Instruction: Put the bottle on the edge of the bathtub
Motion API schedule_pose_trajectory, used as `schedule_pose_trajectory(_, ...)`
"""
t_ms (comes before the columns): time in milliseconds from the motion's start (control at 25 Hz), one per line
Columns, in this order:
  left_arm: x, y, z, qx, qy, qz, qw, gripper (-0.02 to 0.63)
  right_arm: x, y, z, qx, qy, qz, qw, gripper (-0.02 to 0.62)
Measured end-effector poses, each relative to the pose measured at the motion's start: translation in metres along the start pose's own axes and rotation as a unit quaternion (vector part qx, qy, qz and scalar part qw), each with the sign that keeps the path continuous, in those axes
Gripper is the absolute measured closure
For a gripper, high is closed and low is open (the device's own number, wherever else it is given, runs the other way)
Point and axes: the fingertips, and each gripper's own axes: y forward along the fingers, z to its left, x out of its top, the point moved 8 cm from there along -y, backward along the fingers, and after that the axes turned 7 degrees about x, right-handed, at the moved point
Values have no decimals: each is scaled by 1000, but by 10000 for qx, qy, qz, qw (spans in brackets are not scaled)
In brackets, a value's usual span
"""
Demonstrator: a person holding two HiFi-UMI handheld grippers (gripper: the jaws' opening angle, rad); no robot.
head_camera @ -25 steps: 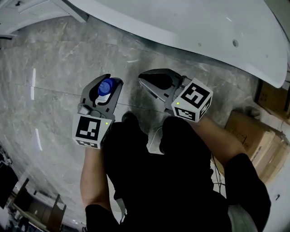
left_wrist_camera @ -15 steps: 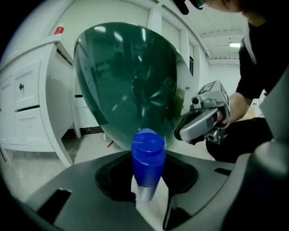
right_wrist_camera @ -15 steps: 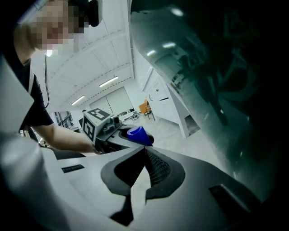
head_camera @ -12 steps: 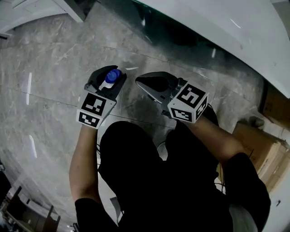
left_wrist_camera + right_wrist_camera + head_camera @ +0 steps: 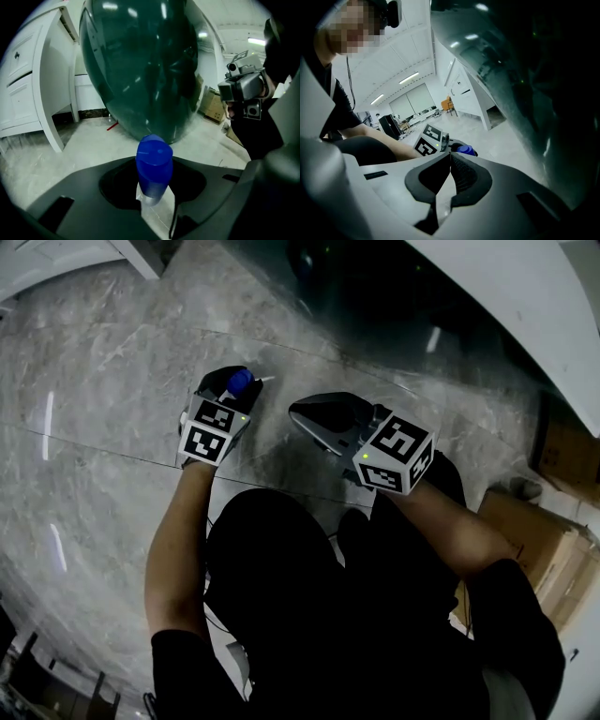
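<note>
**Near field.** Operator's dark-clothed torso and bare forearms (image 5: 173, 549) fill the lower head view, arms extended fwd and down.

**L gripper** (image 5: 228, 395)
- Jaws clamped on a small clear plastic bottle (image 5: 153, 171) w/ blue flip cap.
- Bottle stands upright between the jaws. The cap protrudes above them and the clear body sits in the jaw recess.
- Black-and-white marker cube (image 5: 214, 430) faces up toward the head camera.

**R gripper** (image 5: 450, 158)
- Jaws together, ribbed pads touching, nothing between them.
- Positioned just beside the L gripper on its right, not touching it.

**Below the grippers.** Glossy grey veined marble floor (image 5: 103, 409) w/ light reflections. The bottle is held in the air over this floor, clear of any surface.

**Ahead.** Freestanding oval bathtub (image 5: 140, 70) w/ dark glossy outer wall.
- Its white rim (image 5: 525, 306) shows at upper R of the head view.
- Bottle is near the outer wall and not touching the tub.
- In the L gripper view the wall rises well above the cap.
- Bottle is not on the tub edge.

**Far field.**
- Brown cardboard boxes (image 5: 553, 549) on the floor at R, near the tub.
- White cabinet w/ drawers (image 5: 23, 89) at L, standing beside the tub's far end.
</note>
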Motion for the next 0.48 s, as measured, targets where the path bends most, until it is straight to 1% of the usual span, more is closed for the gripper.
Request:
schedule_pose_trajectory(240,-16,25,-11,-54,-160,133,9998,449,-11,-8,-6,-39,-65,16,10000,566)
schedule_pose_trajectory(360,-22,35,-19,-99,-45,282,9995,449,-12,-12,-14,-103,-123,8,9999,566)
schedule_pose_trajectory(480,-24,45,-25,-90,177,378,9991,449,-18,-15,-21,-185,-175,86,9996,566)
